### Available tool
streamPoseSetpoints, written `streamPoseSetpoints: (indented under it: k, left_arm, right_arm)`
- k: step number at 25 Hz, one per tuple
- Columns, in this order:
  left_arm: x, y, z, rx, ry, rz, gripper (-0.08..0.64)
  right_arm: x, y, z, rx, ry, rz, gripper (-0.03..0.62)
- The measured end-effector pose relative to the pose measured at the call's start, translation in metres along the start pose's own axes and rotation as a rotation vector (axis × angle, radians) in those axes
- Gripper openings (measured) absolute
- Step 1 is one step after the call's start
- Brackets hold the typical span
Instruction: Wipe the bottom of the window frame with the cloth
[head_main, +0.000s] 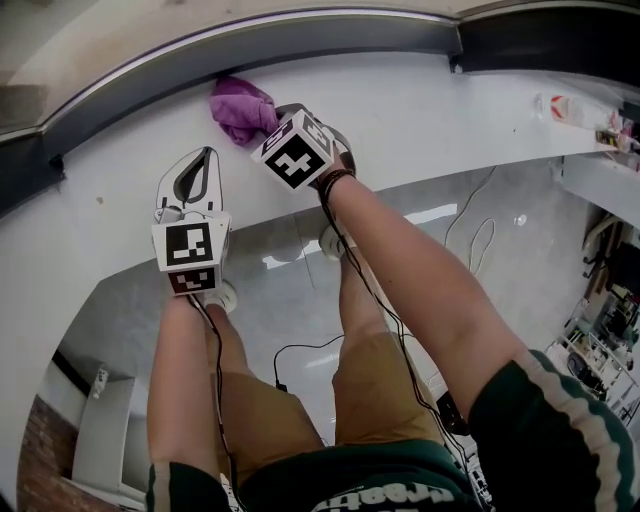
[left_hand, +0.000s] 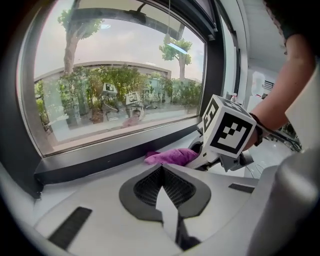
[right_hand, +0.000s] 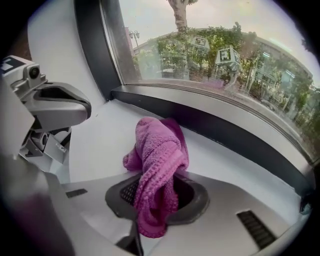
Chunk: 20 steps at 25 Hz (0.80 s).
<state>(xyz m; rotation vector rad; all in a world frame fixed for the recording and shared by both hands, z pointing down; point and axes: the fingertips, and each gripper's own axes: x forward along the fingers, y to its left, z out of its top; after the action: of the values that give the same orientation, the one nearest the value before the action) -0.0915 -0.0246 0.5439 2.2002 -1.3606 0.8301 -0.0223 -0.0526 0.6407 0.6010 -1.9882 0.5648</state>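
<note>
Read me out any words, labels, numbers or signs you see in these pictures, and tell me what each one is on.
Nothing reads clearly.
Shirt: white print, cut off at the picture edge, unreadable.
Packet on the sill: red label, too small to read.
Marker cubes: black-and-white patterns, no letters.

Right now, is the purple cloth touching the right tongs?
Touching. The right gripper view shows the purple cloth pinched between the right tongs, which are shut on it.
</note>
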Motion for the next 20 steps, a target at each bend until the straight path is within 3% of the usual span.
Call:
streamPoseSetpoints:
  k: [10,20]
  left_arm:
    - [0.037,-0.061,0.025,0.043,0.005,-0.07,0.006]
    - [0.068,-0.108,0.052,0.052,0.013,-0.119,0.006]
  right_arm:
    - [-0.031,-0.054,-0.046,0.095,-0.01,-0.021,0.092]
    - [-0.061,-0.103,-0.084,0.13,-0.004,-0.055,0.092]
